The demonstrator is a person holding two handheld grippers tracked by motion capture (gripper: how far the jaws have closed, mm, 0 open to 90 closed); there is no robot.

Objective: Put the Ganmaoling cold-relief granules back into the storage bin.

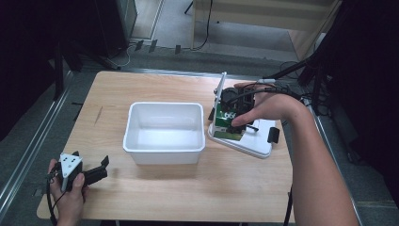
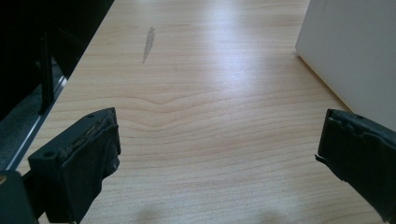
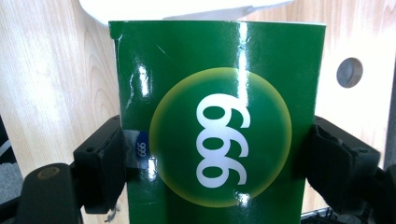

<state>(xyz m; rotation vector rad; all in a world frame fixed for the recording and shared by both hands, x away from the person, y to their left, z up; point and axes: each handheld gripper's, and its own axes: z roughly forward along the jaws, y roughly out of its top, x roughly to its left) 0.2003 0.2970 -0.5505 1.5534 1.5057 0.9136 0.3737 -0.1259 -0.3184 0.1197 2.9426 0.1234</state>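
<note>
The wooden table (image 1: 188, 197) bears an empty white bin (image 1: 163, 133), likely the drop spot. Beside it, over a white tray (image 1: 256, 147), the right gripper (image 1: 234, 112) clamps a green box (image 3: 219, 121) by its sides, forearm reaching forward. The left gripper (image 1: 96, 172) rests open, holding nothing, at the near edge.

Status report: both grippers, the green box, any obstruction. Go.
Right gripper shut on green box, above white lid. Left gripper open, nothing between its jaws, near table's front-left corner. White bin mid-table; nothing between it and the box.
</note>
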